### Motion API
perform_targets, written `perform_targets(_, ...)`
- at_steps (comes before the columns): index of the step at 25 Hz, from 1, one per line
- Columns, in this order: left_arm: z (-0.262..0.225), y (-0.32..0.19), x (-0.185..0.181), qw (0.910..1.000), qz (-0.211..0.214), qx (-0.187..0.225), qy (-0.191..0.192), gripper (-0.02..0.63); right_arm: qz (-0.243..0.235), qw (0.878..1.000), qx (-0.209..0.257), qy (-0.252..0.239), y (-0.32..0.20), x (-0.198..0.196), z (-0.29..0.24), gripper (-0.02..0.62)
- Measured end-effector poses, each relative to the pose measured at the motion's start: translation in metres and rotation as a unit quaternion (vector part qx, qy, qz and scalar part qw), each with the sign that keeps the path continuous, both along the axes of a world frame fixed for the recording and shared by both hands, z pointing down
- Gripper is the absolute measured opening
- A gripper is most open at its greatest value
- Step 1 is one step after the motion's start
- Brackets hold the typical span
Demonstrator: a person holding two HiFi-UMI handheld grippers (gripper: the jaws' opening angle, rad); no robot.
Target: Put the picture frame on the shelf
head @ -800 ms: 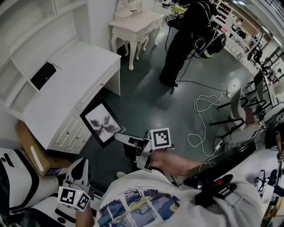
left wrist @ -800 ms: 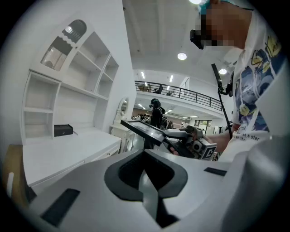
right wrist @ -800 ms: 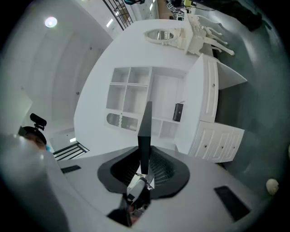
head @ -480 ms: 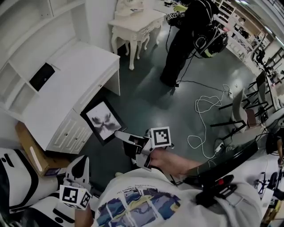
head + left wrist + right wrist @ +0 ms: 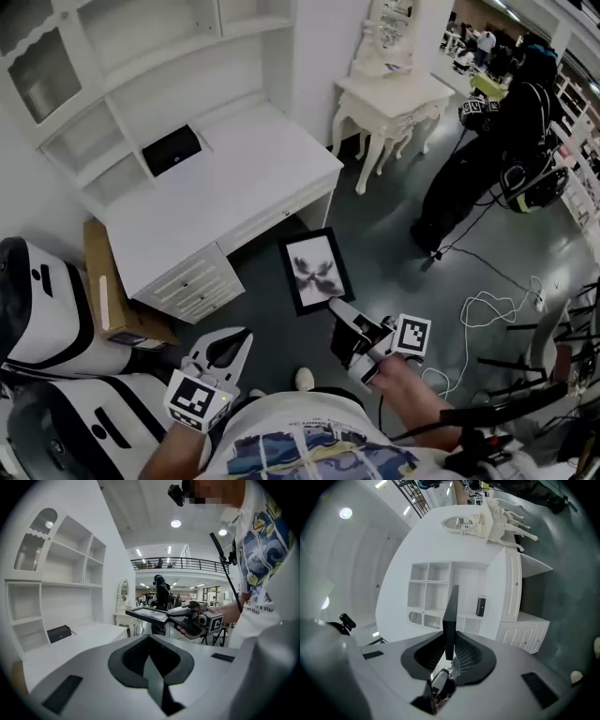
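**A:** The picture frame [image 5: 317,271] is in the air, face up and roughly level, just off the front edge of the bench [image 5: 234,183] and beside its drawers.

**B:** The right tongs [image 5: 339,317] have it, clenched on the edge farthest from the bench. Their own camera shows the frame edge-on, rising straight up from between the pads.

**A:** And the left tongs [image 5: 228,339]?

**B:** Low, on the near side of the bench, pressed together with nothing in them.

**A:** So this looks like the carry: gripped, not yet placed. The shelf [image 5: 159,56] rises from the back of the bench with its compartments bare. A black box [image 5: 171,150] sits on the benchtop beneath it.

**B:** I'd say the next move is to lift the frame over the bench, tip it upright and reach deep towards a compartment, clear of that box.

**A:** It's gripped by one edge only, so I'd watch for the far end swinging.
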State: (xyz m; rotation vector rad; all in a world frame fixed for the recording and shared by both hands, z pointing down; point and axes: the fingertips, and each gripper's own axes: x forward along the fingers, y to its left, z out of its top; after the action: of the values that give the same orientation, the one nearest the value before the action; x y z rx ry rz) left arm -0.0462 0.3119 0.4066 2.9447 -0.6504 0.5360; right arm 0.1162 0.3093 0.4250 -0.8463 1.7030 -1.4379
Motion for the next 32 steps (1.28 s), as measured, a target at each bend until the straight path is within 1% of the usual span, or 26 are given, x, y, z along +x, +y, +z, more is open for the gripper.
perform_targets(2,-0.003,-0.004,0.013,1.0000,0.001,-0.001,-0.002,0.014,0.000,1.000,-0.005,-0.001,-0.006,0.014,-0.001,0.083)
perform_targets(4,-0.008,-0.007,0.020,1.0000,-0.006,-0.001,0.001,0.014,-0.009,1.000,-0.007,0.001,-0.015,0.022,-0.002,0.083)
perform_targets(7,-0.014,-0.014,0.028,0.9998,-0.017,-0.004,0.000,0.014,-0.020,1.000,-0.003,0.009,-0.032,0.034,-0.008,0.083)
perform_targets(11,-0.017,-0.029,0.030,0.9998,-0.017,-0.001,-0.014,0.014,-0.019,1.000,0.006,0.009,-0.061,0.048,-0.020,0.083)
perform_targets(14,-0.016,-0.064,0.029,0.9999,-0.009,-0.002,-0.010,0.014,-0.016,1.000,0.012,0.019,-0.102,0.052,-0.031,0.083)
perform_targets(18,-0.012,-0.121,0.029,1.0000,0.007,-0.003,0.001,0.014,-0.007,0.999,0.016,0.032,-0.161,0.056,-0.045,0.083)
perform_targets(24,-0.036,-0.205,0.034,0.9989,0.033,0.013,0.029,0.014,0.008,0.999,0.021,0.043,-0.246,0.059,-0.079,0.083)
perform_targets(28,-0.038,-0.253,0.022,0.9980,0.048,0.023,0.035,0.014,0.019,0.998,0.031,0.046,-0.304,0.054,-0.096,0.083)
perform_targets(32,-0.031,-0.279,0.003,0.9983,0.044,0.021,0.033,0.014,0.021,0.997,0.047,0.052,-0.347,0.048,-0.113,0.082)
